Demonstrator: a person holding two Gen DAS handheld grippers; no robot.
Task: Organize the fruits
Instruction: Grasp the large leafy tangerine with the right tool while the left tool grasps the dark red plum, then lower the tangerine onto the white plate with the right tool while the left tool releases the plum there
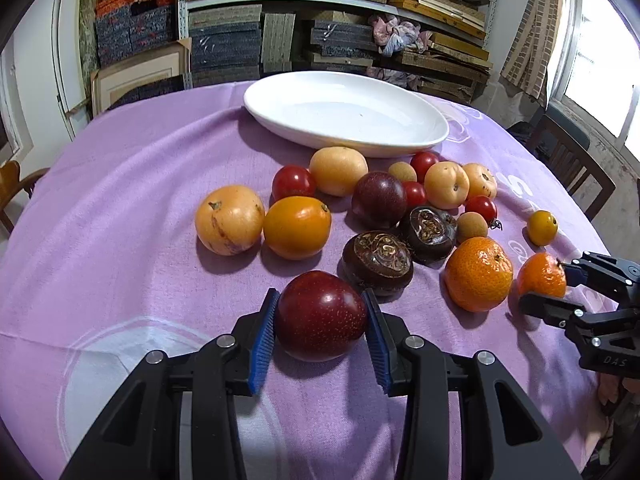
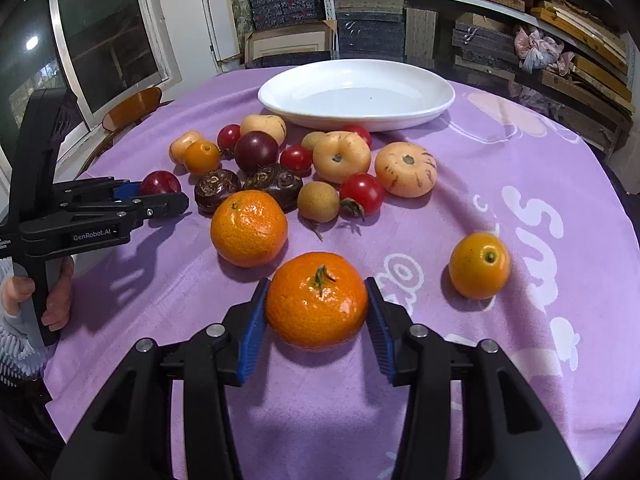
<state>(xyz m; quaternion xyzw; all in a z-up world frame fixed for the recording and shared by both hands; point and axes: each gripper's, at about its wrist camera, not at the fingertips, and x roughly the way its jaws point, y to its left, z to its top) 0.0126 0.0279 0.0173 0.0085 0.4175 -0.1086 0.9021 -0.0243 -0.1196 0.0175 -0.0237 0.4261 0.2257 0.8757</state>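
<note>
Left claw (image 1: pixel 320 312): I see its blue pads on both sides of a dark red plum (image 1: pixel 320 316), touching it or very nearly. The plum sits on the purple cloth (image 1: pixel 140 200) covering the counter, at the near edge of the fruit pile.

Right claw (image 2: pixel 316 304): same picture, with pads flanking a small mandarin (image 2: pixel 316 300), stem up, resting on the cloth. I can't tell from either wrist view whether the fruits are lifted; both look seated, with shadows right under them.

Cross-view: the left wrist view shows the right claw from the side (image 1: pixel 560 284), fingers bracketing the mandarin (image 1: pixel 542 276), which confirms contact on that side. The right wrist view shows the left claw (image 2: pixel 160 196) at far left with the plum (image 2: pixel 160 183) between its fingers, plus a hand (image 2: pixel 56 296) on the grip, which the left view lacks.

White oval plate (image 1: pixel 348 114) sits at the far side, beyond the pile, nothing in it. A bigger mandarin (image 2: pixel 249 228) lies just beside the gripped one. A lone yellow-orange fruit (image 2: pixel 479 266) lies off to the right, apart from the cluster. Two dark brown fruits (image 1: pixel 378 262) touch each other mid-pile; cherry tomatoes (image 1: pixel 293 183) and pale yellow fruits (image 1: pixel 338 171) sit nearer the plate.
</note>
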